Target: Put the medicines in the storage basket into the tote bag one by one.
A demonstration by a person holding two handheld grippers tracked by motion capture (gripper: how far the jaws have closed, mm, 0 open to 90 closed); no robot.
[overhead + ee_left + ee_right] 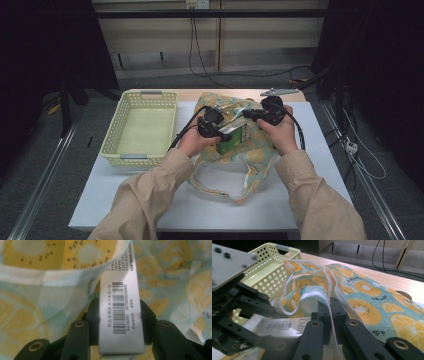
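White table (125,190) bearing a yellow basket (141,127) at nine o'clock of a fruit-print bag (255,155). At mid-table, green box (234,136) half inside the bag mouth. Left gripper (220,131) clamped on the box; right gripper (248,115) pinching the bag's rim at twelve o'clock.

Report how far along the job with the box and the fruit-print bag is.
Done: the right gripper has pinched the edge of the fruit-print bag and holds it open. In hand: the left gripper is shut on the barcoded box at the bag's mouth. Left: whichever way the box is going, that move is unfinished. The yellow basket holds nothing.
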